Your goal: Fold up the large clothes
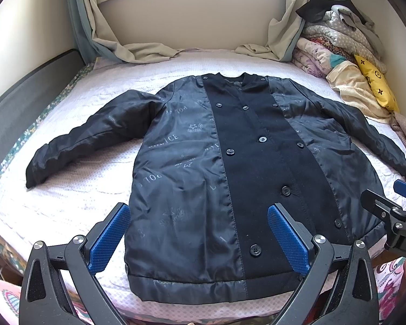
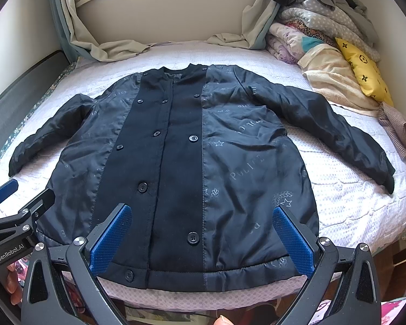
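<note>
A large black buttoned jacket (image 1: 230, 168) lies flat on the bed, front up, collar toward the window, both sleeves spread out to the sides. It also shows in the right wrist view (image 2: 192, 168). My left gripper (image 1: 199, 218) is open and empty, hovering above the jacket's lower hem on its left half. My right gripper (image 2: 203, 218) is open and empty above the hem on the right half. The right gripper shows at the right edge of the left wrist view (image 1: 392, 197). The left gripper shows at the left edge of the right wrist view (image 2: 21, 192).
The bed (image 1: 75, 189) has a pale dotted cover. A pile of folded bedding and clothes (image 1: 338, 40) with a yellow pillow (image 1: 376, 84) sits at the far right corner. Curtains (image 1: 149, 46) drape onto the bed's far edge under the window. A dark bed frame (image 1: 27, 86) runs along the left.
</note>
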`<move>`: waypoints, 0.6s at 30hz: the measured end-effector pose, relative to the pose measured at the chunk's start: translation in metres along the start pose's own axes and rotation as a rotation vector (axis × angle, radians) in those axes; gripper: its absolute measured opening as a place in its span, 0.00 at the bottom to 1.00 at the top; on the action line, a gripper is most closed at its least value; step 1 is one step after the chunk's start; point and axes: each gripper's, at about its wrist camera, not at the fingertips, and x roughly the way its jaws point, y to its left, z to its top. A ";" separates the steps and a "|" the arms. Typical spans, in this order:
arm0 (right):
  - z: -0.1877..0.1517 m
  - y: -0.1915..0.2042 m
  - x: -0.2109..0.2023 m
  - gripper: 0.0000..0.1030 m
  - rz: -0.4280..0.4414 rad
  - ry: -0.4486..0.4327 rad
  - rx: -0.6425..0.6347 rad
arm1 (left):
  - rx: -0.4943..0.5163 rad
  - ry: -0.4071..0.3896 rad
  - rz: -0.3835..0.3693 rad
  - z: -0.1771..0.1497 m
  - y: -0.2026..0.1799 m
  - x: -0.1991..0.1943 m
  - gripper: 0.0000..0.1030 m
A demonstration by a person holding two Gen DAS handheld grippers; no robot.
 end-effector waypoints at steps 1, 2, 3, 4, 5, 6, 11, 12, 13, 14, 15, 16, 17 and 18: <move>0.000 0.000 0.000 1.00 -0.001 0.000 0.000 | -0.002 0.000 -0.001 0.002 -0.002 0.003 1.00; 0.000 0.000 0.000 1.00 -0.001 0.001 -0.001 | -0.006 0.002 -0.007 0.000 -0.001 0.004 1.00; -0.001 0.000 0.001 1.00 0.002 0.005 0.000 | -0.011 0.004 -0.019 -0.001 0.002 0.002 1.00; -0.001 -0.001 0.003 1.00 0.008 0.009 0.002 | -0.028 0.001 -0.041 0.006 0.005 -0.001 1.00; -0.002 -0.003 0.004 1.00 0.026 0.017 0.007 | -0.053 -0.002 -0.068 0.006 0.008 -0.001 1.00; -0.002 -0.004 0.004 1.00 0.039 0.024 0.011 | -0.108 -0.021 -0.120 0.009 0.014 -0.002 1.00; 0.009 -0.008 0.000 1.00 0.086 0.043 0.020 | -0.106 0.001 -0.028 0.024 0.039 -0.008 1.00; 0.014 -0.010 -0.004 1.00 0.098 0.032 0.023 | -0.113 0.000 -0.013 0.031 0.046 -0.010 1.00; 0.021 -0.011 -0.007 1.00 0.107 0.020 0.023 | -0.111 -0.023 0.007 0.038 0.053 -0.011 1.00; 0.028 -0.012 -0.009 1.00 0.116 0.008 0.021 | -0.122 -0.031 0.013 0.044 0.060 -0.014 1.00; 0.038 -0.013 -0.011 1.00 0.131 -0.006 0.011 | -0.135 -0.045 0.020 0.054 0.069 -0.017 1.00; 0.049 -0.012 -0.011 1.00 0.136 -0.004 0.002 | -0.145 -0.085 0.028 0.062 0.079 -0.020 1.00; 0.058 -0.011 -0.011 1.00 0.142 0.000 -0.006 | -0.163 -0.113 0.034 0.073 0.089 -0.023 1.00; 0.075 -0.012 -0.009 1.00 0.157 0.009 -0.015 | -0.184 -0.119 0.040 0.086 0.102 -0.025 1.00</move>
